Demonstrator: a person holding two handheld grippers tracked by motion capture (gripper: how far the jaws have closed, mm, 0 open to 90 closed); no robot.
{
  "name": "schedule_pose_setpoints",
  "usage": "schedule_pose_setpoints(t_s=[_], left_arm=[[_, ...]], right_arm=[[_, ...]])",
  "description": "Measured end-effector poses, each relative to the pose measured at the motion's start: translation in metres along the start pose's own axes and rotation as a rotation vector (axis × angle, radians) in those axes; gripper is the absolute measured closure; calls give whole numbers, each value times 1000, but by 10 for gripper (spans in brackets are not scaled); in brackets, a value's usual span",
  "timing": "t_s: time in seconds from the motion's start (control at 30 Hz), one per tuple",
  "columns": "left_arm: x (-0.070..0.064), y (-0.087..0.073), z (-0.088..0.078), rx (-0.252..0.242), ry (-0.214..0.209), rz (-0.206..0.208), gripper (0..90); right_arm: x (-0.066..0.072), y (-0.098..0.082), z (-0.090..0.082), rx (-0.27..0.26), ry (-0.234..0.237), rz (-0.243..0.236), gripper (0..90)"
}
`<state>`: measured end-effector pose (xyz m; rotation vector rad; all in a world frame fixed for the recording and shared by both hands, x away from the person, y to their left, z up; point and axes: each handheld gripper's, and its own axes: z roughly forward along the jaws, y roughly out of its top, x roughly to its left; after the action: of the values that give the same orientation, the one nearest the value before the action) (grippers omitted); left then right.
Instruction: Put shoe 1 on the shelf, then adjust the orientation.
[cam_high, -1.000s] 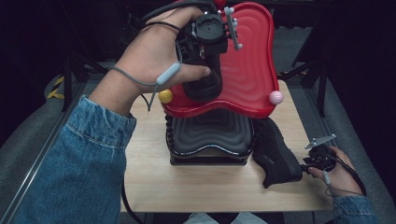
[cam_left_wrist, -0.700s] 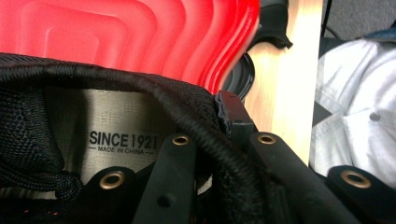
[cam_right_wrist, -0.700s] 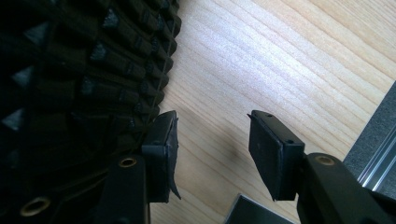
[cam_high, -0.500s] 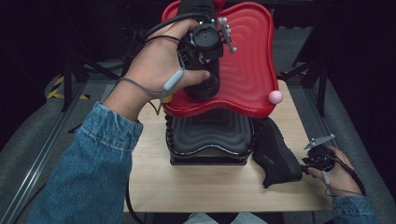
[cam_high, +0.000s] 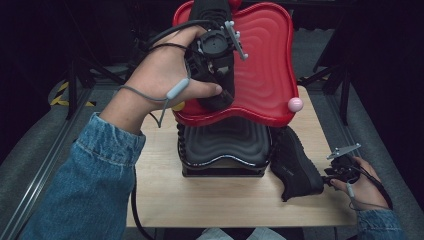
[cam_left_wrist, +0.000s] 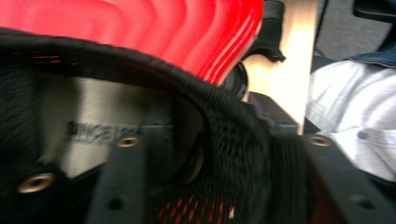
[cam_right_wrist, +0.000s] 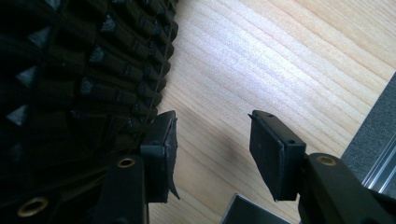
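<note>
A black mesh shoe (cam_high: 212, 9) lies on the red ribbed tray (cam_high: 265, 75). My left gripper (cam_high: 216, 70) points down into it from above. In the left gripper view the shoe's padded collar (cam_left_wrist: 224, 121) runs between the jaws of the left gripper (cam_left_wrist: 219, 186), one jaw inside the shoe and one outside. These jaws have just been opening, and a gap shows beside the collar. A second black shoe (cam_high: 295, 165) lies on the table at the right. My right gripper (cam_high: 330, 175) stands open by its sole (cam_right_wrist: 70, 93), with bare wood between the jaws of the right gripper (cam_right_wrist: 212, 140).
The red tray sits on a black ribbed base (cam_high: 225, 145) in the middle of the wooden table (cam_high: 200, 200). A pink ball (cam_high: 295, 104) and a partly hidden yellow ball (cam_high: 179, 106) sit at the tray's near corners. Grey floor and metal rails flank the table.
My left hand has shifted slightly over the red tray, and the shoe's far end now shows beyond the gripper. The yellow ball is mostly covered by the hand. The right gripper has kept still.
</note>
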<state>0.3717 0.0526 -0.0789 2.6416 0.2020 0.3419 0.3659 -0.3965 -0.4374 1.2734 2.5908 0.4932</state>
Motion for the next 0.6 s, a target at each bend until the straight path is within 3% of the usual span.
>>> schedule_pose_setpoints(t_s=[0.1,0.2,0.33,0.43,0.6], left_arm=[[-3,-6,-17,-61,20,-23,434],[-6,-14,-30,-75,31,-65,417],[-9,-26,-44,-110,37,-60,391],[-13,-34,-55,-98,70,-91,356],[-18,-51,-72,-155,97,-118,329]], right_arm=[[-2,-1,-1,-3,-5,4,516],[-3,-1,-2,-5,-9,9,516],[-2,-1,-2,-7,-3,9,517],[-1,-1,-3,-7,-5,11,518],[-2,-1,-3,-6,-5,15,518]])
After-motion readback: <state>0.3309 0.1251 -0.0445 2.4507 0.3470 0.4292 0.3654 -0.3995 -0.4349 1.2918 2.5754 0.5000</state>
